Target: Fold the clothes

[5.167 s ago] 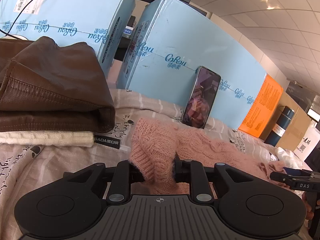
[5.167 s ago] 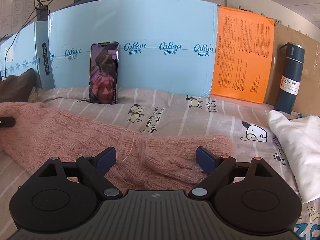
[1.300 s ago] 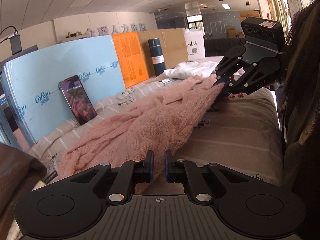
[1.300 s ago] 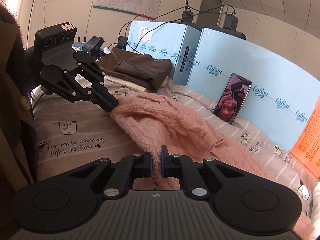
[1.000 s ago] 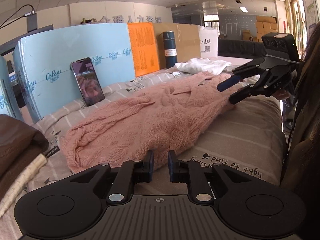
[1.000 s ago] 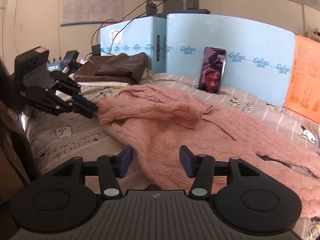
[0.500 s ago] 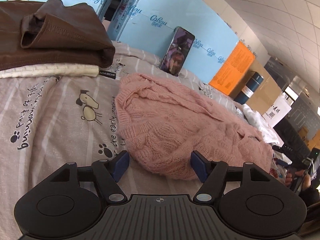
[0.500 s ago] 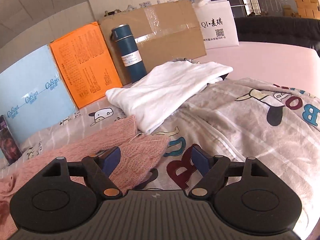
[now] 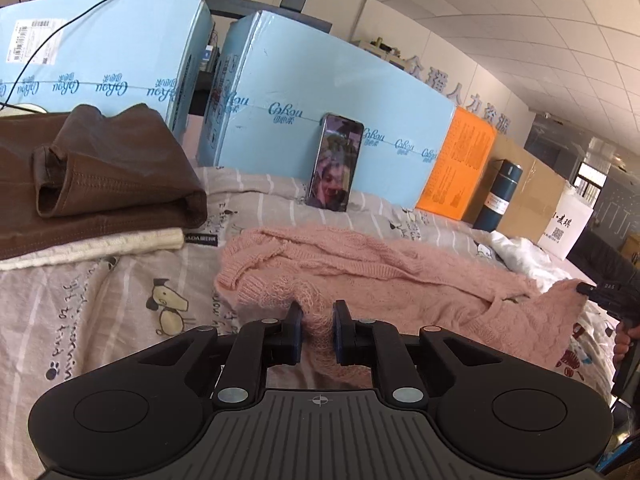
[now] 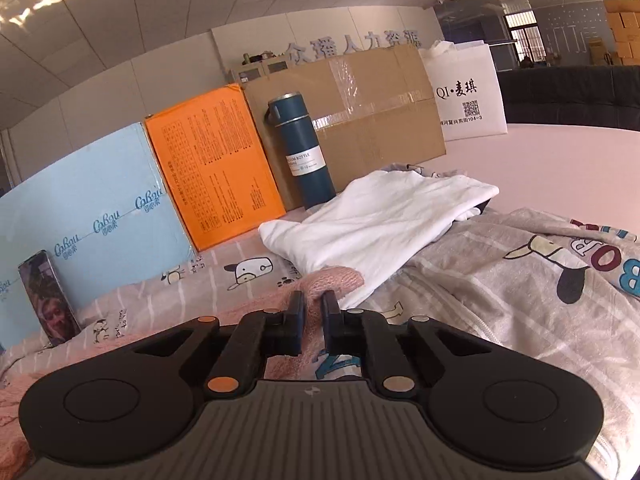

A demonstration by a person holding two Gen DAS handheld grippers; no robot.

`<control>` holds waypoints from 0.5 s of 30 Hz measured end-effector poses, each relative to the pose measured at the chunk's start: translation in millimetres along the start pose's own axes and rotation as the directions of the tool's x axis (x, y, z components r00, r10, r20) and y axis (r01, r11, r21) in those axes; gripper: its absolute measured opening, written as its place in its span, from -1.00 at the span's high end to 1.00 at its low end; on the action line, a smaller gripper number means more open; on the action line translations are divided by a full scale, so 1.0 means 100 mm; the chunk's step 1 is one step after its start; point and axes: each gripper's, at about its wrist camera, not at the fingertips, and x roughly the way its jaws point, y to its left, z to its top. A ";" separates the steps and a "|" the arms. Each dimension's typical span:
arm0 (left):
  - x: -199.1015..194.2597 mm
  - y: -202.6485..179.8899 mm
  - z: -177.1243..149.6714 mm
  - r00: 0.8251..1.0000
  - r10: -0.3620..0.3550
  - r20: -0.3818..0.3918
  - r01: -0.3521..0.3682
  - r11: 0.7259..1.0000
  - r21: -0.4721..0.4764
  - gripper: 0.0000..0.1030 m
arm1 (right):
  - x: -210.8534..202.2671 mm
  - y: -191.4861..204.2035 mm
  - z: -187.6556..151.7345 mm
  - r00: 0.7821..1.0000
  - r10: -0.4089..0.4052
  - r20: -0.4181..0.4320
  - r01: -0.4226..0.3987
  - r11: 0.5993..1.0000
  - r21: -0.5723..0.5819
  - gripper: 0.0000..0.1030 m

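A pink knitted sweater (image 9: pixel 360 276) lies stretched across the cartoon-print bed sheet (image 9: pixel 100 312). My left gripper (image 9: pixel 317 316) is at its near left end, jaws closing tight with a fuzzy fold of knit pinched between the pads. At the far right end the sweater's corner is lifted by my right gripper (image 9: pixel 600 290), held by a hand. In the right wrist view my right gripper (image 10: pixel 312 308) has its jaws closing narrowly on a pink sweater edge (image 10: pixel 332 280).
A folded brown garment (image 9: pixel 100 184) on a cream one (image 9: pixel 100 244) is stacked at the left. A phone (image 9: pixel 334 164) leans on light-blue boxes (image 9: pixel 340 100) behind. A white garment (image 10: pixel 380 216), a dark blue bottle (image 10: pixel 304 156) and cardboard boxes sit at the right.
Half a second ago both grippers stood wide open around the sweater's ends. Now both have closed on the knit, and the right end is raised off the sheet.
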 end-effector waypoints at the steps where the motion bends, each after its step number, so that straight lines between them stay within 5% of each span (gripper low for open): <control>1: -0.03 0.00 0.04 1.000 0.008 0.006 -0.008 1.000 0.008 0.74 | -0.08 0.03 0.07 1.000 0.004 0.012 -0.004 1.000 0.005 0.83; 6: -0.03 0.07 0.02 0.997 0.051 -0.060 -0.051 0.999 0.006 0.74 | -0.33 0.05 0.19 0.999 -0.036 -0.015 0.038 0.995 0.090 0.84; 11: 0.13 0.17 -0.27 0.980 0.110 -0.165 -0.108 0.994 0.024 0.72 | -0.26 -0.08 -0.10 0.972 -0.203 -0.118 0.208 0.978 0.034 0.86; 14: 0.12 0.16 -0.33 0.980 0.139 -0.145 -0.131 0.989 0.064 0.54 | -0.15 -0.16 -0.25 0.950 -0.285 -0.127 0.285 0.958 -0.014 0.87; 15: 0.10 0.15 -0.33 0.978 0.161 -0.129 -0.152 0.985 0.080 0.25 | -0.16 -0.17 -0.25 0.952 -0.282 -0.121 0.283 0.959 -0.008 0.87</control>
